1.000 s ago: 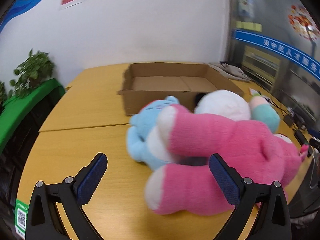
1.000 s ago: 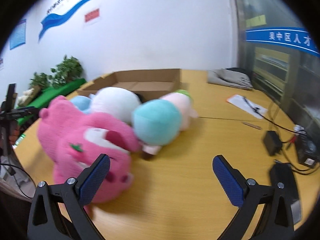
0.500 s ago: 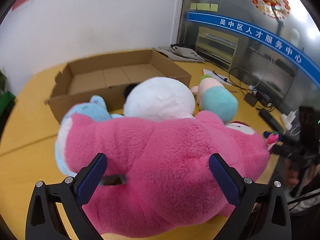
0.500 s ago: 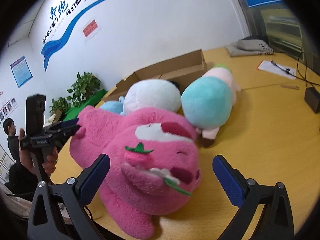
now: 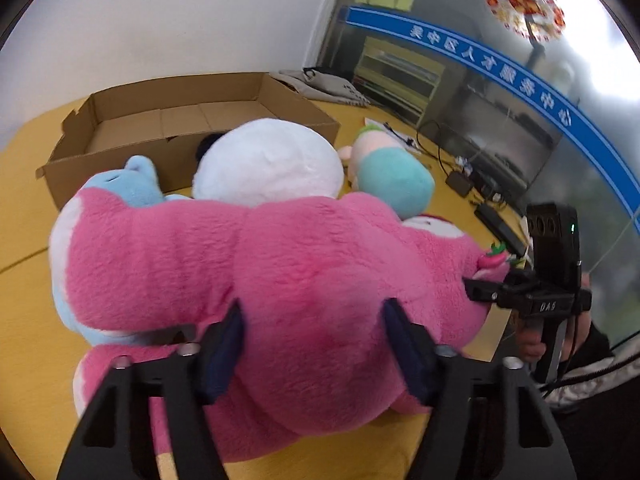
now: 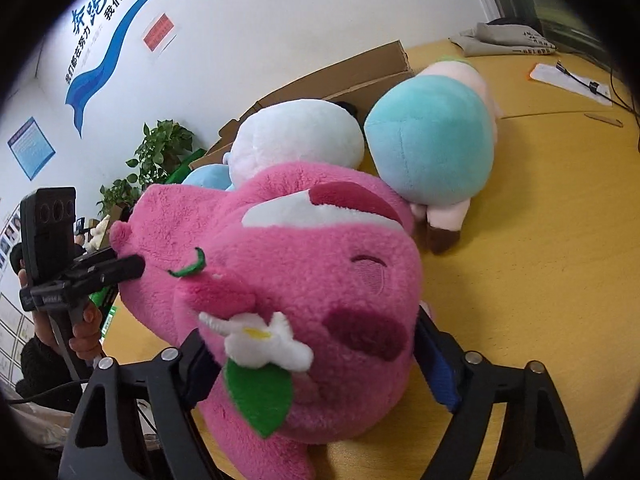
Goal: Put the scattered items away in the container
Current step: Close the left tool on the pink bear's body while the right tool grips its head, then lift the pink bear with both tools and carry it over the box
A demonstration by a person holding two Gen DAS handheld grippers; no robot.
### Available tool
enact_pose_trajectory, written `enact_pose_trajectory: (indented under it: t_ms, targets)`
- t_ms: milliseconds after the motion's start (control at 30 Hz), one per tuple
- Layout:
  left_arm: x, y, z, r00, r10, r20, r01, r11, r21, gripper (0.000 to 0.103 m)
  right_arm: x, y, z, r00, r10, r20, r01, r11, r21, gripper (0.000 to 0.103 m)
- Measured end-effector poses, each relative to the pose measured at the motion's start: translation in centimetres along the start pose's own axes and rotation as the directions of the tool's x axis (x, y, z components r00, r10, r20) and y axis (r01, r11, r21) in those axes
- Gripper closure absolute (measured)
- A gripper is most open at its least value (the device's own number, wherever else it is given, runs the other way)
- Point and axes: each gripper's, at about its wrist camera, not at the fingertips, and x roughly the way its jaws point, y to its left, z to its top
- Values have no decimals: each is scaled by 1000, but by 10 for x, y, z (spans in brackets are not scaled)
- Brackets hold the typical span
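Yellow wood-grain table point(image 5: 24, 364), white wall behind with a blue swoosh graphic. Left gripper point(image 5: 316, 344) comes in low at the pink plush bear point(image 5: 280, 280), blue pads pressed into its fuzzy back, fingers narrowed and pinching the body. Right gripper point(image 6: 316, 364) takes the same bear from the head end, fingers squeezing either side of the face point(image 6: 320, 288); felt flower and green leaf sit on the snout. Bear lies on its side on the table, just in front of the open cardboard box point(image 5: 120, 148), corrugated, shallow. White round plush point(image 5: 268, 164), light blue plush point(image 5: 128, 180) and teal-pink plush point(image 5: 392, 176) are bunched between bear and box, touching the bear.
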Motion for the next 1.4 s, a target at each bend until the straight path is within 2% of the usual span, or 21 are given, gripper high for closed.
enact_pose_trajectory:
  t_ms: [67, 167, 367, 533, 667, 867, 1067, 1233, 1400]
  targets:
    - [-7, 5, -5, 1000, -12, 6, 13, 999, -36, 57, -3, 1, -1, 1000, 11, 0, -11, 1000, -9, 29]
    - [-13, -4, -14, 1000, 24, 20, -24, 1000, -19, 61, -13, 8, -4, 1000, 2, 18, -1, 998, -64, 36]
    - [-42, -16, -39, 996, 17, 89, -10, 997, -77, 67, -31, 31, -5, 999, -1, 53, 9, 989, -147, 40]
    - [-84, -24, -46, 975, 18, 220, 5, 994, -105, 67, -53, 55, 7, 993, 43, 106, -18, 974, -227, 40]
    - [-114, -22, -26, 952, 48, 303, -23, 996, -86, 67, -62, 80, 26, 984, 83, 156, -34, 957, -289, 40]
    - [-143, -15, 42, 916, 78, 394, -79, 997, -12, 67, -74, 113, 86, 951, 139, 277, -26, 925, -379, 40]
    - [-150, 0, 134, 886, 99, 453, -144, 987, 66, 67, -78, 135, 170, 897, 157, 414, 45, 898, -438, 40]
    - [-137, 42, 217, 880, 96, 466, -156, 984, 90, 67, -68, 140, 250, 851, 164, 499, 86, 894, -439, 40]
    - [-98, 97, 295, 892, 103, 441, -153, 985, 79, 67, -38, 123, 316, 837, 147, 528, 101, 906, -412, 40]
